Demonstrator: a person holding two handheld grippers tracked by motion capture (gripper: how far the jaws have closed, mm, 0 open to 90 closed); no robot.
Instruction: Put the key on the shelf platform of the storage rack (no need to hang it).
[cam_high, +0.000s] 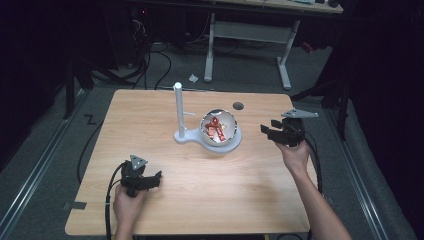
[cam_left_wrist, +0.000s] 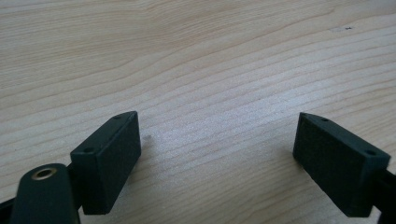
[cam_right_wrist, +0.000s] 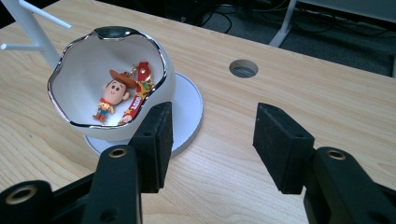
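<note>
Cowboy keychain (cam_right_wrist: 122, 97) in bowl (cam_right_wrist: 74, 79); its red tag's writing unreadable.

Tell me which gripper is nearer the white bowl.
Right. The right gripper sits just beside the bowl, jaws open and empty. The left gripper rests far off near the table's front edge.

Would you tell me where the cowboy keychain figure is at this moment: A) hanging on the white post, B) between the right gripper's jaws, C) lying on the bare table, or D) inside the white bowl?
D: the cowboy keychain figure lies inside the white bowl.
</note>
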